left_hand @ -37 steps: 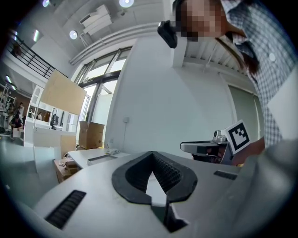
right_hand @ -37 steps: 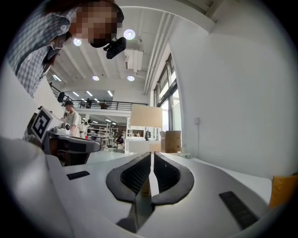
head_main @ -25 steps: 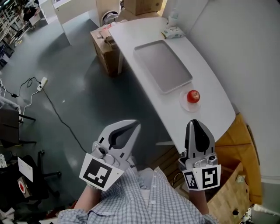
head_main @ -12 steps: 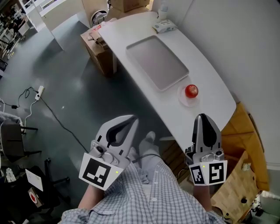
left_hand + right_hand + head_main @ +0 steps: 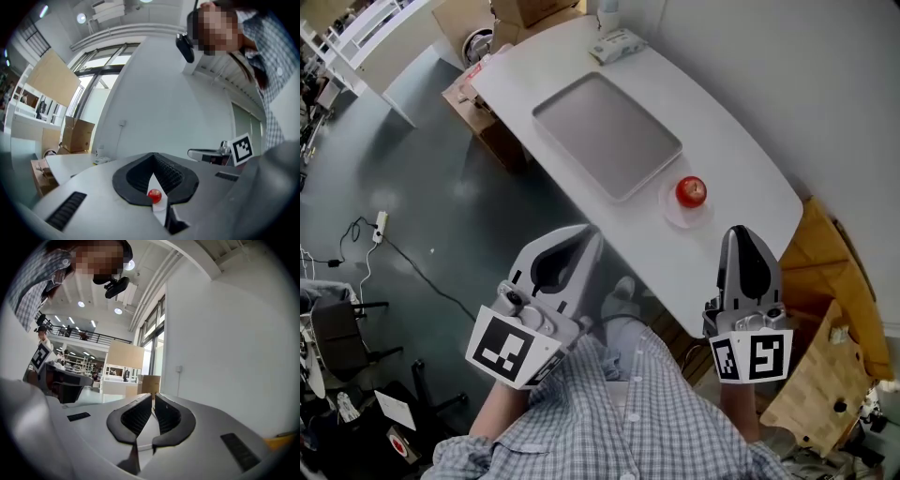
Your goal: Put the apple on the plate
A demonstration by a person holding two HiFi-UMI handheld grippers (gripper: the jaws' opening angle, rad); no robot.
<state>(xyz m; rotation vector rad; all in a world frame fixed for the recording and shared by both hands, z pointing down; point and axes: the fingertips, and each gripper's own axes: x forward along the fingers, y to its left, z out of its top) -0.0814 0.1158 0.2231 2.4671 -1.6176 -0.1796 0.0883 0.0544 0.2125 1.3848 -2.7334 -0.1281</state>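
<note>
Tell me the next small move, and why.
Probably none: the apple already sits on the plate, and the left gripper and right gripper both have jaws shut on nothing. I would just hold them back from the table.

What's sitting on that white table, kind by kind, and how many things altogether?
Red round apple: 1
Small pale round plate under it: 1
Flat grey rectangular tray: 1
Pale green soft packet: 1
Pale bottle, cut off at the far end: 1
Total: 5
</note>
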